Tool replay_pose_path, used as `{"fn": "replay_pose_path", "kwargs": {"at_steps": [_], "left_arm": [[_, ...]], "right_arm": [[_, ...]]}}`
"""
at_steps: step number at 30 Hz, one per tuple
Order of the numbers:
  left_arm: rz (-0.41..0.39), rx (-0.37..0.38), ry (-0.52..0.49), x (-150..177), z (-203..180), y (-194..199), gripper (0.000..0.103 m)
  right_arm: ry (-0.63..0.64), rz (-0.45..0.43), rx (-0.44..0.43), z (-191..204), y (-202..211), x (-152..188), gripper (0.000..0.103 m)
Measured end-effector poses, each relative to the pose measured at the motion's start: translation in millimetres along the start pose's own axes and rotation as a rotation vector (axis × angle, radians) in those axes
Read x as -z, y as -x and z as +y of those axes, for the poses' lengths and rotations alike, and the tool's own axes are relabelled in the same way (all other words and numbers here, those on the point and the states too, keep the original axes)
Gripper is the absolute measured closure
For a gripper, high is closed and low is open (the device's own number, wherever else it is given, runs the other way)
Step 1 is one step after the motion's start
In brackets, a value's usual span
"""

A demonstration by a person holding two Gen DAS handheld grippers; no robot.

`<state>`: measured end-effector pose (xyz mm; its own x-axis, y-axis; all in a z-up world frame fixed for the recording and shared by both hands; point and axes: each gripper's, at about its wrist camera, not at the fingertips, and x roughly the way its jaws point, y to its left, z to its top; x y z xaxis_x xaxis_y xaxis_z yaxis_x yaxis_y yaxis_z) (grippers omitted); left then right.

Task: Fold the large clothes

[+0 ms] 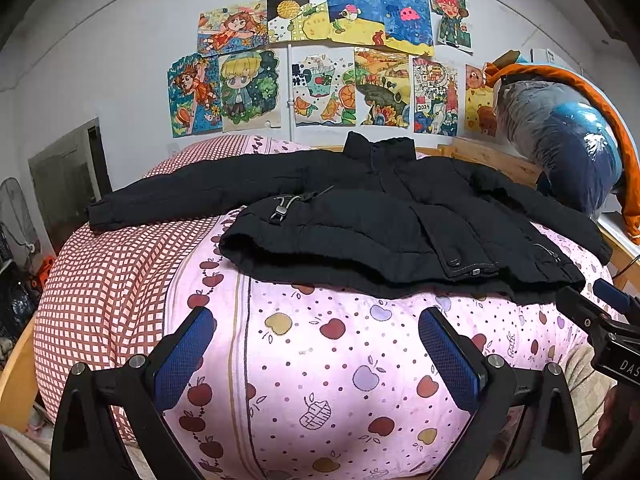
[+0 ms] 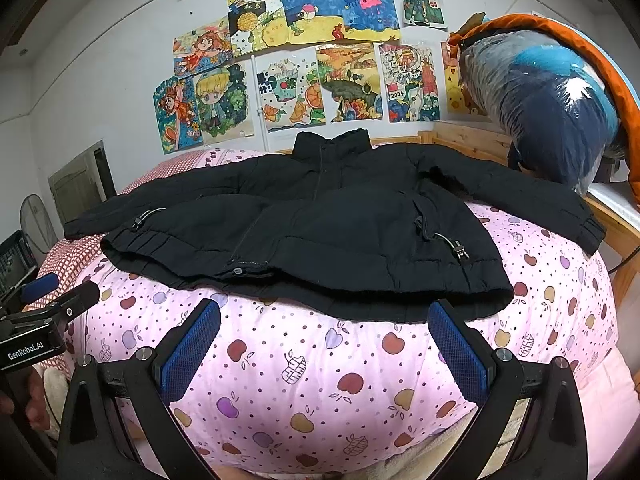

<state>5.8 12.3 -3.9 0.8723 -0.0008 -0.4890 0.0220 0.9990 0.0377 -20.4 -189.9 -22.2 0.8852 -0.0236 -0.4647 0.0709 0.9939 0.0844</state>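
Both jaws agape before jacket (image 1: 360,216)

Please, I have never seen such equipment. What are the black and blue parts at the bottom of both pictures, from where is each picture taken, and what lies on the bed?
No robot arm is here. A person holds two hand grippers, each with a fisheye camera looking forward along its fingers. One picture comes from the left gripper, the other from the right gripper. The blue pads are the jaws' inner faces. Both jaws stand open and hold nothing. Each camera also catches the other gripper at its edge. On the pink apple-print quilt lies a black padded jacket, spread flat, sleeves out, collar toward the wall of drawings. It is not yet folded.
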Motion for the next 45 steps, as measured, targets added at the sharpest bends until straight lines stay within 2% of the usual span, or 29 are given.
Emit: {"fn": "replay_pose_path", "kwargs": {"at_steps": [45], "left_arm": [[-0.005, -0.004, -0.001, -1.5, -1.0, 0.8, 0.0]], "right_arm": [[-0.009, 0.016, -0.005, 2.9, -3.3, 10.5, 0.001]]}}
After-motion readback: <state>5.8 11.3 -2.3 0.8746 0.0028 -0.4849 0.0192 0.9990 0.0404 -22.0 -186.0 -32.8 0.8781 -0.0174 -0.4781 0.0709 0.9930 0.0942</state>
